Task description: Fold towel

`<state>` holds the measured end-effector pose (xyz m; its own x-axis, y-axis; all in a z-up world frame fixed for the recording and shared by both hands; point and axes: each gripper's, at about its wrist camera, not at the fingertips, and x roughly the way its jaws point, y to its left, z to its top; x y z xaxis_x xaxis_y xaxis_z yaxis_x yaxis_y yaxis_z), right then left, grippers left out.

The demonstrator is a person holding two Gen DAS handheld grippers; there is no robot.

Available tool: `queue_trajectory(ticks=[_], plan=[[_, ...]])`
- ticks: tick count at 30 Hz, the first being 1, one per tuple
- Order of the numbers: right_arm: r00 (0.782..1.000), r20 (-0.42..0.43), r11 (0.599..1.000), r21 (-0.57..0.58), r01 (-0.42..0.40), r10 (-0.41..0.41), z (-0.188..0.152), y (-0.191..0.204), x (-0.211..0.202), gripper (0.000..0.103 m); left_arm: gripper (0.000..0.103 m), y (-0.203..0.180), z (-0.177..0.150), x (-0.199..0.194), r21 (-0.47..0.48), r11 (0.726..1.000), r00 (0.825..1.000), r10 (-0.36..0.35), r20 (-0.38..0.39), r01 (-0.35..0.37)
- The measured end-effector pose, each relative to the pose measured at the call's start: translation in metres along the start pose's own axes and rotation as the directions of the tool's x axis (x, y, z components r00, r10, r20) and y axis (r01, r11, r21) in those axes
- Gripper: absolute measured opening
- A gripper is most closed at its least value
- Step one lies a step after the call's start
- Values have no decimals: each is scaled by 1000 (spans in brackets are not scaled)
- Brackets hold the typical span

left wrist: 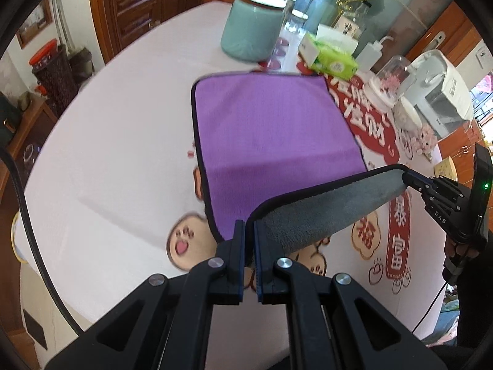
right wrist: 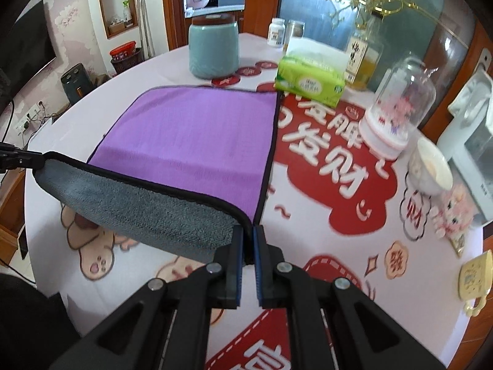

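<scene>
A purple towel (left wrist: 271, 129) with a grey underside and black trim lies on the round table; it also shows in the right wrist view (right wrist: 191, 135). Its near edge is lifted off the table, grey side (left wrist: 323, 212) facing me. My left gripper (left wrist: 249, 231) is shut on the near left corner. My right gripper (right wrist: 249, 237) is shut on the near right corner; it also shows in the left wrist view (left wrist: 409, 180). The left gripper's tip appears at the left edge of the right wrist view (right wrist: 37, 157). The lifted hem hangs between both grippers.
Beyond the towel stand a teal jar (right wrist: 214, 49), a green tissue pack (right wrist: 308, 81), a glass dome (right wrist: 397, 108), a bottle (right wrist: 362, 58) and a white bowl (right wrist: 429, 166). The tablecloth (right wrist: 323, 160) has red printed patterns. Cabinets and a white appliance (left wrist: 443, 92) surround the table.
</scene>
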<state>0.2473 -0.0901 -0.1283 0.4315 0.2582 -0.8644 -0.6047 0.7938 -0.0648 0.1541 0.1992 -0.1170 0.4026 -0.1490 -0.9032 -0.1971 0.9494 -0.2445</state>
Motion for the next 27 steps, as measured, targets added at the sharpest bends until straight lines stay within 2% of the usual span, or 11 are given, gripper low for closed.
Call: queue_trajectory(ticks=[13,22,27], plan=[[992,109,998,-26,64,-60,74,-11,3,6,3,-1,80,-10,63,997,989,37,141,-46],[988,140,997,-23,71,-67,118,-17,32,6,3,3,137,8,75,994,981,60,182,-74],[987,146,998,-7,67,-65,136,-23,54,6,3,14,160,29,67,993,981,84,177,-97]])
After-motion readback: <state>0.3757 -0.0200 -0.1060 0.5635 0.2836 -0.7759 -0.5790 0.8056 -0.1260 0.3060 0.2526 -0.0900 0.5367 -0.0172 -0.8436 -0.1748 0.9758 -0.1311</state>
